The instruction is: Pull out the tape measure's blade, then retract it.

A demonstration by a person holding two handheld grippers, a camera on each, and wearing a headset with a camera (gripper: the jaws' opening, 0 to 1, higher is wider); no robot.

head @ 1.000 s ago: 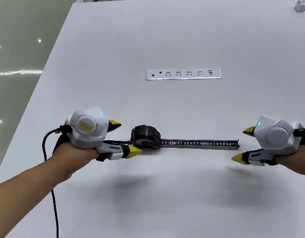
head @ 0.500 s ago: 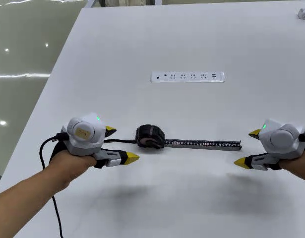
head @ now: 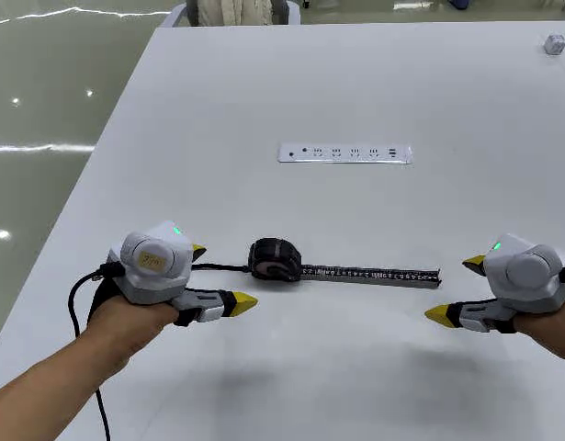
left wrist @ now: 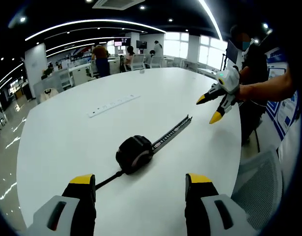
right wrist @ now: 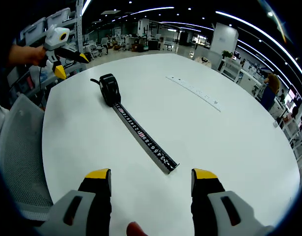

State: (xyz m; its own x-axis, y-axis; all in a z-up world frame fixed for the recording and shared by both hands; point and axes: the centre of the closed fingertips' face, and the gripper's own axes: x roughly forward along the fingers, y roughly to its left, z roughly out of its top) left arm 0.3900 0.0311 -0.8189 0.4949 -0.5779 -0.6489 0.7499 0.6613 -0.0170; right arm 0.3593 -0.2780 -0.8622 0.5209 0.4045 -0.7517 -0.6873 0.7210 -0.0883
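A black tape measure [head: 275,259] lies on the white table [head: 355,83], its blade [head: 369,275] pulled out to the right and resting flat. A thin black strap trails from the case toward my left gripper [head: 220,277], which is open a short way left of the case, holding nothing. My right gripper [head: 457,289] is open just right of the blade's end hook [head: 437,276], apart from it. The left gripper view shows the case [left wrist: 134,153] ahead of the jaws, with the blade [left wrist: 171,132] running away. In the right gripper view the blade tip [right wrist: 171,167] lies ahead between the jaws.
A white power strip [head: 345,152] lies farther back on the table. A small grey object [head: 554,43] sits at the far right corner. The table's left edge drops to a shiny floor. A chair stands beyond the far edge. People stand at desks in the background.
My left gripper has backed off to the left, away from the tape case. The right gripper has eased slightly back from the blade's end. Tape measure and blade stay put.
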